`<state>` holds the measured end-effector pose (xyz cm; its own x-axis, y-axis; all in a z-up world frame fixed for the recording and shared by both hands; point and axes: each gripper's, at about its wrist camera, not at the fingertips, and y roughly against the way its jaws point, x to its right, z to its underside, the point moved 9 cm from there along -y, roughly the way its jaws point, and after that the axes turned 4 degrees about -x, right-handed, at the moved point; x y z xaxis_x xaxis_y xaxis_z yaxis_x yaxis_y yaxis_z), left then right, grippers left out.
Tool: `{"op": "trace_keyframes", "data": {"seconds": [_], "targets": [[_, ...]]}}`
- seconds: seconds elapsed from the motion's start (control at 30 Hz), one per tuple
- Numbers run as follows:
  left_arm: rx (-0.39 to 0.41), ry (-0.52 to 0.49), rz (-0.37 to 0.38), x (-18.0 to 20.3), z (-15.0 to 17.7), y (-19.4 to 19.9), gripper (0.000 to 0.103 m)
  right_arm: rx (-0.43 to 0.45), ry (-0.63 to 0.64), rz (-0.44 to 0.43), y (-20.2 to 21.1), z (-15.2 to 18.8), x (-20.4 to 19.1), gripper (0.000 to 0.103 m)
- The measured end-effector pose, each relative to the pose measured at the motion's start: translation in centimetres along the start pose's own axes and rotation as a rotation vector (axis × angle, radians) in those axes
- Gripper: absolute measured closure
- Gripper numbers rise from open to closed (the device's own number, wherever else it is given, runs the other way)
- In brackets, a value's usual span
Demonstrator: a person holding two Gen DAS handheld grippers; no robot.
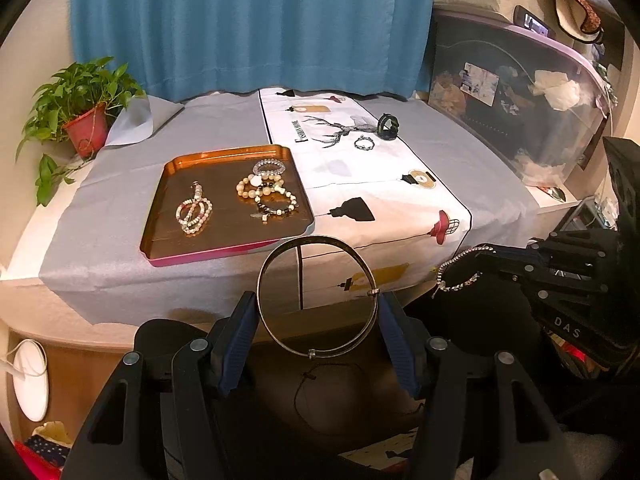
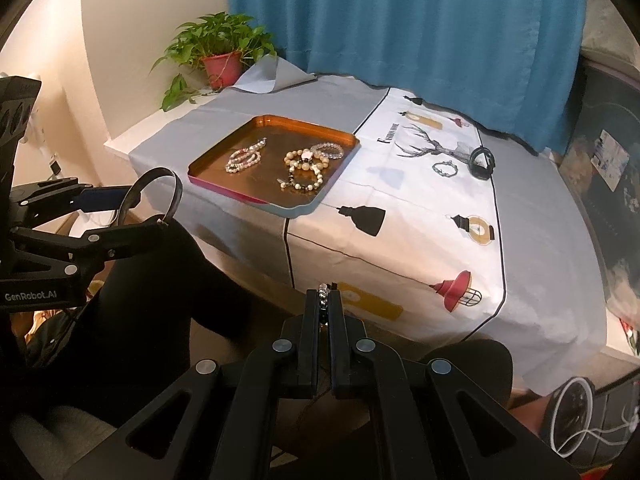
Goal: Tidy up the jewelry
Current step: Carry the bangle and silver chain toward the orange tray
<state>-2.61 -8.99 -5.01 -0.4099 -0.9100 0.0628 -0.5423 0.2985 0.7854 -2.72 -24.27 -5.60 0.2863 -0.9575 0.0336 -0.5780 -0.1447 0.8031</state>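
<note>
My left gripper (image 1: 318, 302) is shut on a large thin metal bangle (image 1: 312, 354), pinched across its width between the blue pads, just short of the table's front edge. The right wrist view shows that gripper (image 2: 144, 212) and bangle (image 2: 154, 174) at the left. A silver chain bracelet (image 2: 323, 298) is clamped in my shut right gripper (image 2: 323, 294); in the left wrist view it dangles (image 1: 456, 261) from that gripper (image 1: 486, 254). A copper tray (image 1: 160, 200) (image 2: 224, 152) on the grey cloth holds several bead bracelets (image 1: 268, 192) (image 2: 308, 168).
On the printed white cloth lie a small dark bead bracelet (image 1: 363, 143) (image 2: 444, 168) and an upright dark bangle (image 1: 388, 124) (image 2: 482, 162). A potted plant (image 1: 80, 108) (image 2: 220, 56) stands at the back left corner. A clear storage box (image 1: 520, 112) borders the table's right side.
</note>
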Motion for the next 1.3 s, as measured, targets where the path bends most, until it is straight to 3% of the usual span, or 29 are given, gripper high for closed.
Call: {"op": "trace_keyframes", "data": {"seconds": [0.57, 1.3], "targets": [[-0.003, 0.088, -0.061, -5.7, -1.4, -0.8, 0.046, -0.032, 0.035, -0.015, -3.0, -2.5, -0.7, 0.099], [0.017, 0.140, -0.111, -13.5, -7.5, -4.8, 0.046, -0.019, 0.104, -0.069, -9.9, -12.8, -4.0, 0.099]]}}
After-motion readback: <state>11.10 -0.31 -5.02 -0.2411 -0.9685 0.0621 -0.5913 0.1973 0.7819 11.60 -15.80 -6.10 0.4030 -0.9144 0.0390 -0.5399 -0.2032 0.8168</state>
